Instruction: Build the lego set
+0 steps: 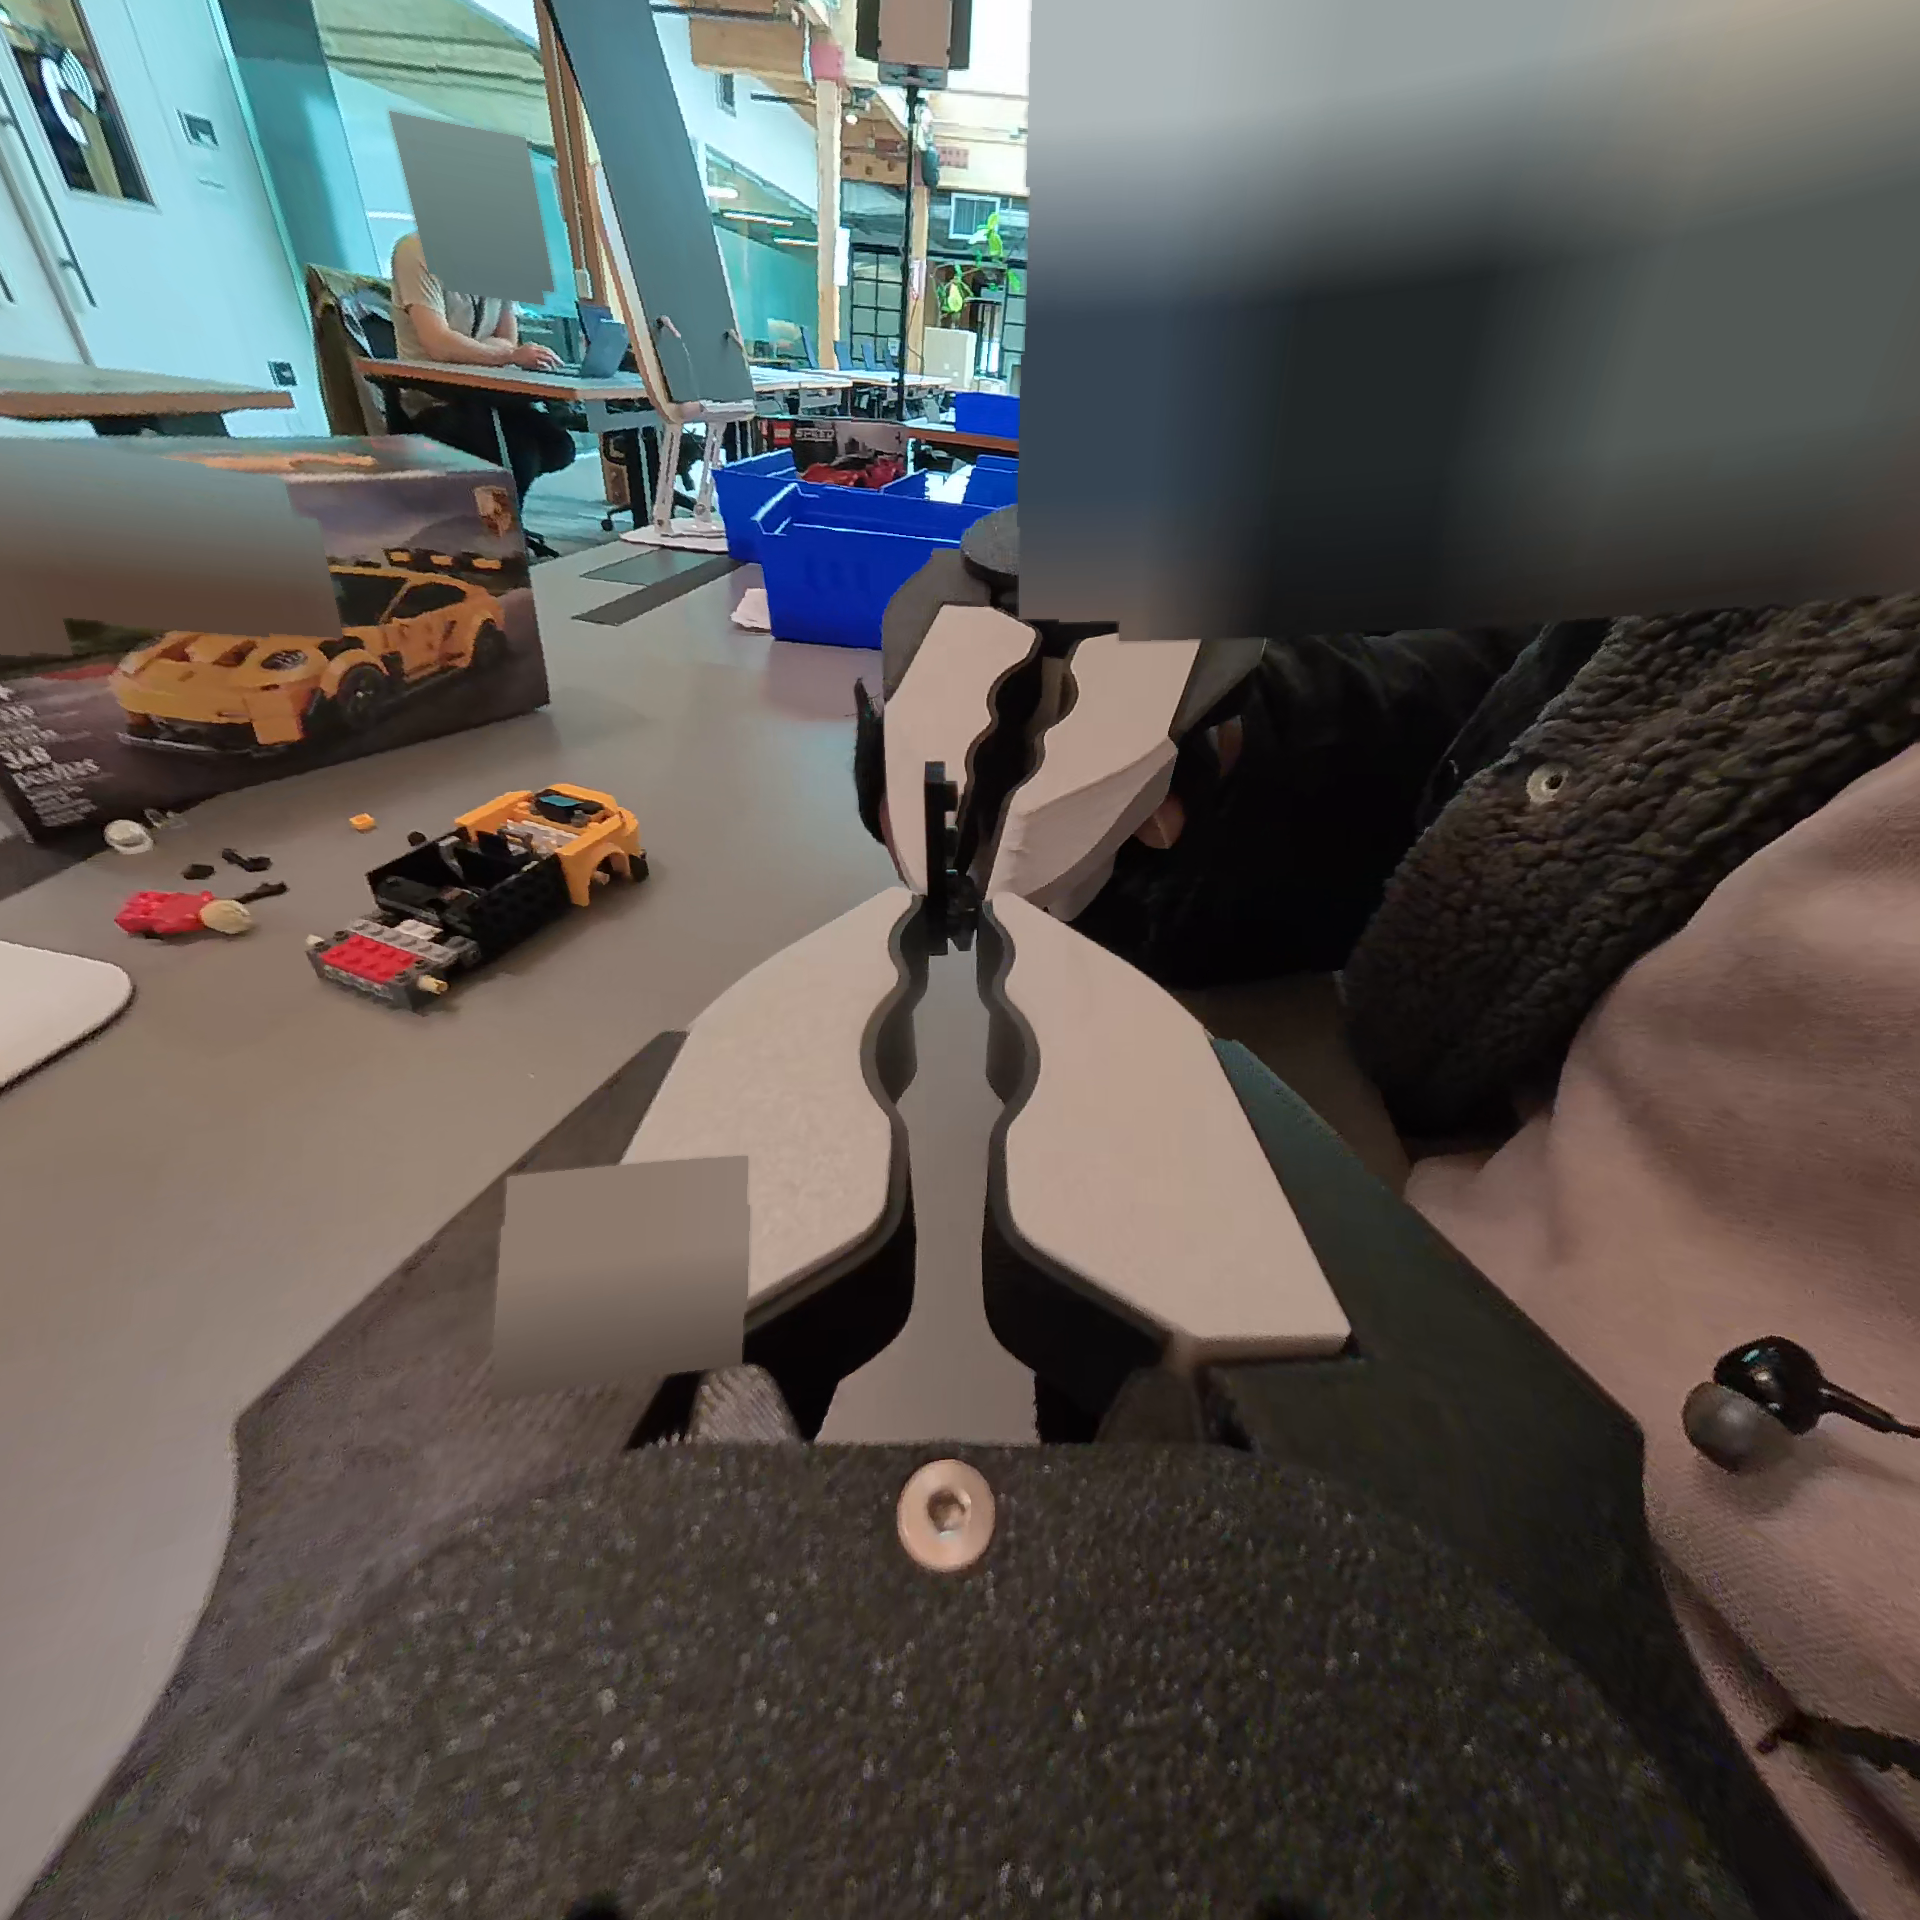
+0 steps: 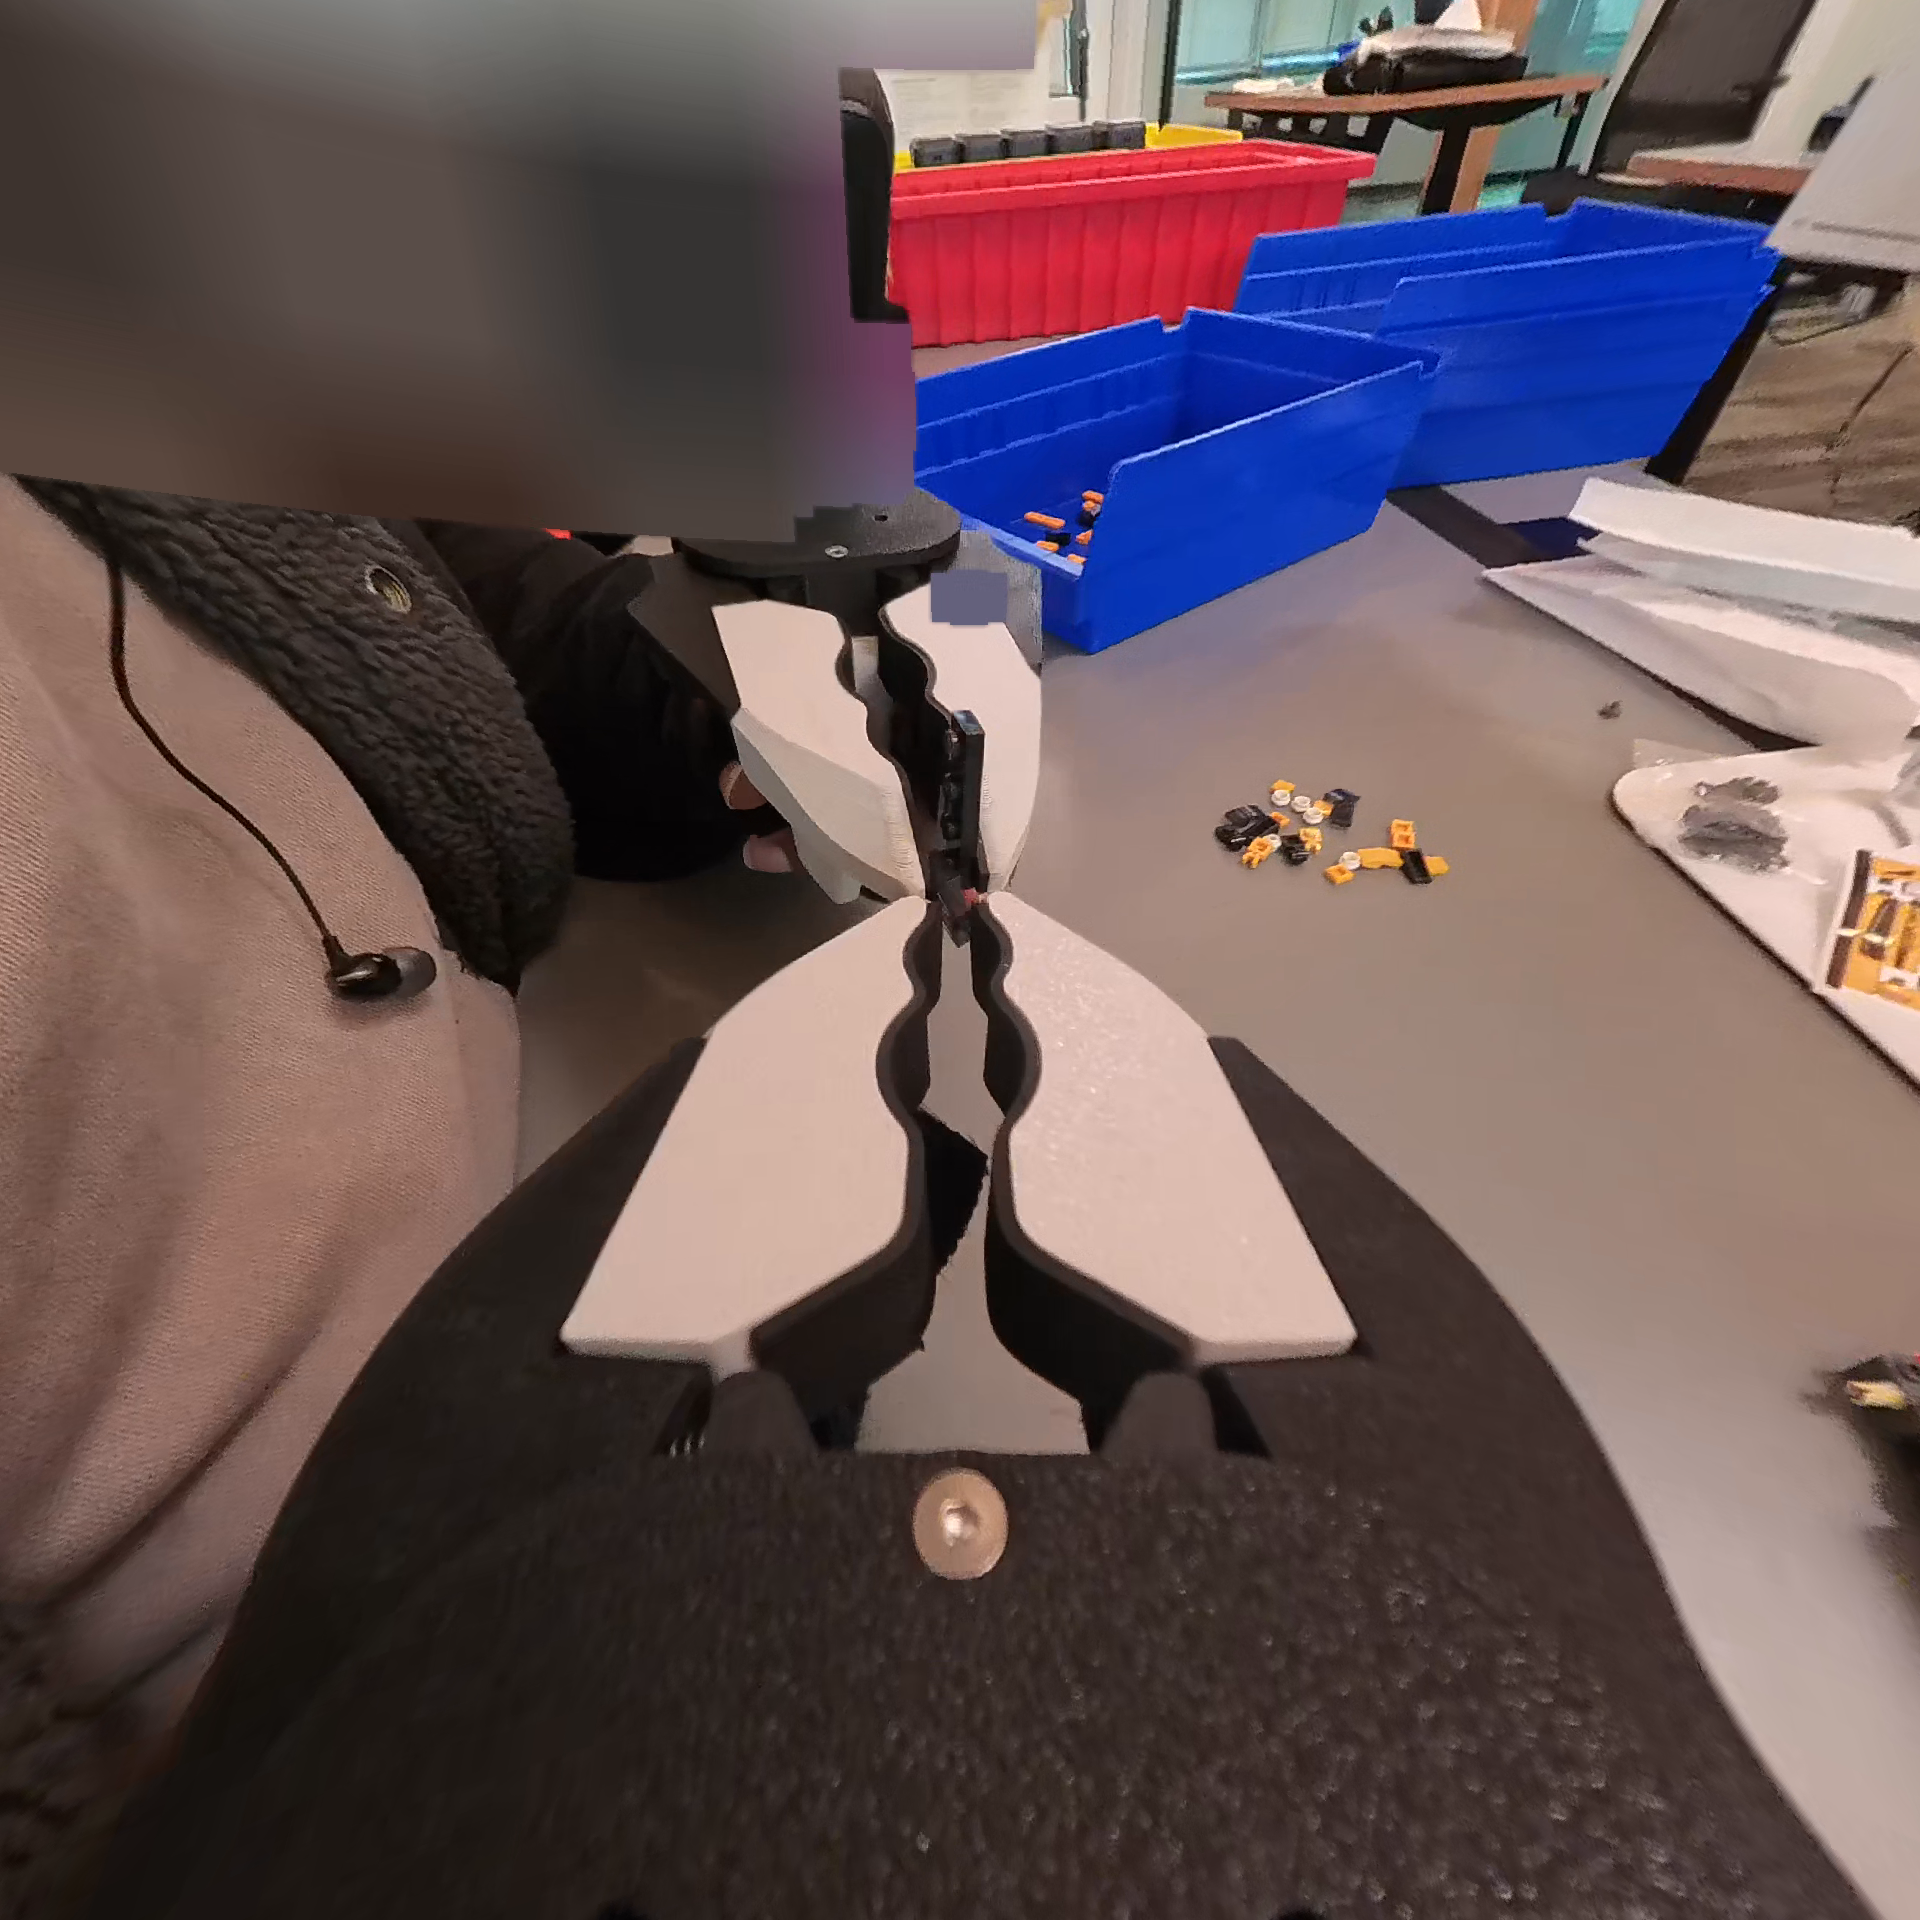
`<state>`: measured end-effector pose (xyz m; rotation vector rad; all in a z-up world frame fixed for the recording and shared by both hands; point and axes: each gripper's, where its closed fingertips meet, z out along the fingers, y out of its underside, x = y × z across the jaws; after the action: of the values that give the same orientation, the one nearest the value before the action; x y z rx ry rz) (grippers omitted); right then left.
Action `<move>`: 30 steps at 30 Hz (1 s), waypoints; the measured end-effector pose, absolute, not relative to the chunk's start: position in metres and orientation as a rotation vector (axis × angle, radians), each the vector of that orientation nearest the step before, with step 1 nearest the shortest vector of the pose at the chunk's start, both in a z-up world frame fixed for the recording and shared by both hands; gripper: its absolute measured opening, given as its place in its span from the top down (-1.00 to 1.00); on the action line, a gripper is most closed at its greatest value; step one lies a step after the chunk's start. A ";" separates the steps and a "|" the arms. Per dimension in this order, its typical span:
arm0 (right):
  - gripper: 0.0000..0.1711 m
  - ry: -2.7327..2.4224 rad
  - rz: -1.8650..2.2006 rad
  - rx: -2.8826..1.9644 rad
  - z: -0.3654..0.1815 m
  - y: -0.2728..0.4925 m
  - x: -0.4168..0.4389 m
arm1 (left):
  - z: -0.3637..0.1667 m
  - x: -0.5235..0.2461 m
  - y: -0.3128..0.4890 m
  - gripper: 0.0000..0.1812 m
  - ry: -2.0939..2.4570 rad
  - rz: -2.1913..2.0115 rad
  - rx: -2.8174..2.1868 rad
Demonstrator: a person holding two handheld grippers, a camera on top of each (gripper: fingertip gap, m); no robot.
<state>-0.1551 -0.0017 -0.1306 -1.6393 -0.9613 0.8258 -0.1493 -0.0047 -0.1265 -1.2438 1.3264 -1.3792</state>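
My left gripper (image 1: 948, 923) and my right gripper (image 1: 971, 883) meet tip to tip above the grey table (image 1: 675, 727), close to the person's jacket. A small black lego piece (image 1: 943, 831) stands upright between them. In the right wrist view my right gripper (image 2: 961, 923) is shut on the lower end of the black piece (image 2: 964, 790), whose upper part sits between the fingers of the left gripper (image 2: 951, 878). Both grippers are shut on it. The partly built yellow and black car (image 1: 488, 894) rests on the table to the left.
The lego box (image 1: 312, 665) stands at far left, with a red piece (image 1: 171, 912) and small black parts near it. Loose orange and black pieces (image 2: 1330, 831) lie on the right. Blue bins (image 2: 1174, 457), a red bin (image 2: 1122, 229), bags (image 2: 1735, 821) and a booklet (image 2: 1881, 935) lie beyond. The tips of both grippers are at nearly the same place.
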 end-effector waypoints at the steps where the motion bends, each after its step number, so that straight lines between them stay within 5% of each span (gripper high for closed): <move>1: 0.94 -0.953 0.833 -1.648 -0.131 -0.001 -0.154 | -0.127 -0.149 -0.004 0.92 1.320 -1.391 -1.257; 30: 0.94 -1.127 0.752 -1.734 -0.143 -0.013 -0.150 | -0.142 -0.144 -0.017 0.91 1.432 -1.342 -1.262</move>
<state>-0.1499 -0.0135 -0.1434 -1.7339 -1.1274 0.7520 -0.1439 -0.0169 -0.1418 -1.2618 1.4316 -1.3420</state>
